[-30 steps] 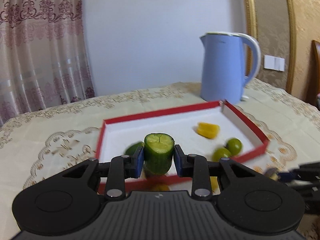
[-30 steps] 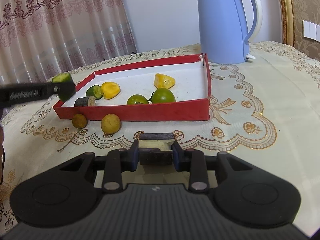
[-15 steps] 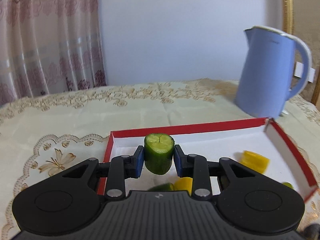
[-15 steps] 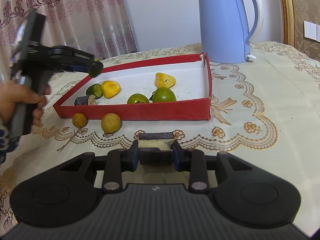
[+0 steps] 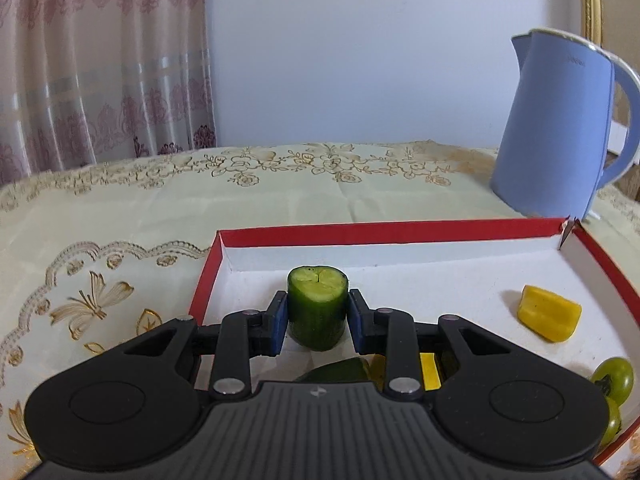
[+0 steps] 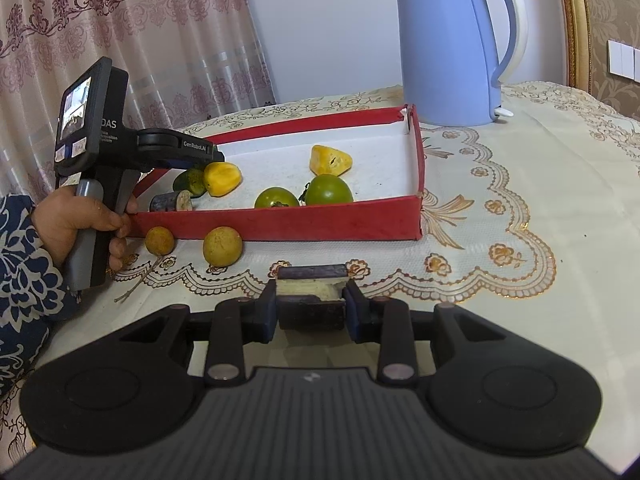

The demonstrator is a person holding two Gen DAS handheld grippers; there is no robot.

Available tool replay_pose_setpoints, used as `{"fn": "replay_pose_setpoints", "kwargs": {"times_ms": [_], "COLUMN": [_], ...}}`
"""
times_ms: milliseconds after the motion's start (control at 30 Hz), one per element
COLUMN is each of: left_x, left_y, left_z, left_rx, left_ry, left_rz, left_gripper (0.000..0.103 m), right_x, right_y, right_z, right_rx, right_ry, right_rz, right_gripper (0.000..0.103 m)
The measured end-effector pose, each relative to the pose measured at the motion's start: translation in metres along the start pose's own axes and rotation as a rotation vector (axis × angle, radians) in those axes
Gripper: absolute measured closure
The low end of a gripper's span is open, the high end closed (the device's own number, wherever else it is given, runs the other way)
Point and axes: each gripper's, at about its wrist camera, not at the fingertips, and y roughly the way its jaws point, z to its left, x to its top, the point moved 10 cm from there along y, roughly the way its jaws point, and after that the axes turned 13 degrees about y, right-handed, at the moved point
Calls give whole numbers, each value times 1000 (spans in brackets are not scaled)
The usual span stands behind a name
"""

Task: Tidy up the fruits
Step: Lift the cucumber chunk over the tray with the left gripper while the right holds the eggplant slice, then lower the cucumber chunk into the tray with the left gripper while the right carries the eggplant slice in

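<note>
A: Over the red tray (image 5: pixel 400 227), what is the left gripper (image 5: pixel 317 317) carrying?

B: A cucumber chunk (image 5: pixel 317 307), cut face up, pinched between its blue pads; the jaws are narrow and pressed on both sides of it. It hangs above the white floor of the tray, near the left wall.

A: And from the other camera?

B: There the left gripper (image 6: pixel 216 156) reaches in over the tray's near left corner, held by the person's hand (image 6: pixel 76 220) in a blue flowered sleeve (image 6: pixel 24 288). Its tip is above a dark green cucumber piece (image 6: pixel 192 181) and a yellow fruit piece (image 6: pixel 222 178).

A: What lies in the tray?

B: A second yellow piece (image 6: pixel 330 160) further back, two green tomatoes (image 6: pixel 328 190) side by side by the near wall, and a dark purple eggplant stub (image 6: pixel 171 201) at the near left.

A: Anything outside it?

B: Two small brownish-yellow round fruits (image 6: pixel 222 246) on the bench (image 6: pixel 520 208), just before the tray's near wall.

A: The right gripper (image 6: pixel 311 308)?

B: Its jaws are narrow too, clamped on an eggplant piece (image 6: pixel 312 300), dark skinned with a pale cut face, low over the embroidered cloth in front of the tray.

A: Behind everything?

B: A blue electric kettle (image 6: pixel 452 48) stands on the bench past the tray's far right corner, before a pale wall and a patterned curtain (image 6: pixel 132 24)
</note>
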Motion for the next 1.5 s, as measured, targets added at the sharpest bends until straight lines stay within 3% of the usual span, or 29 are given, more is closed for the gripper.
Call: {"fn": "replay_pose_setpoints", "kwargs": {"times_ms": [700, 1500], "left_x": [-4, -12], "left_y": [6, -5], "left_z": [4, 7], "left_rx": [-52, -32], "left_ry": [-24, 34], "left_rz": [29, 34], "left_gripper": [72, 71], "right_x": [0, 1], "right_y": [2, 2], "right_z": [1, -1], "right_rx": [-13, 0], "right_ry": [-23, -5], "right_rz": [0, 3], "right_gripper": [71, 71]}}
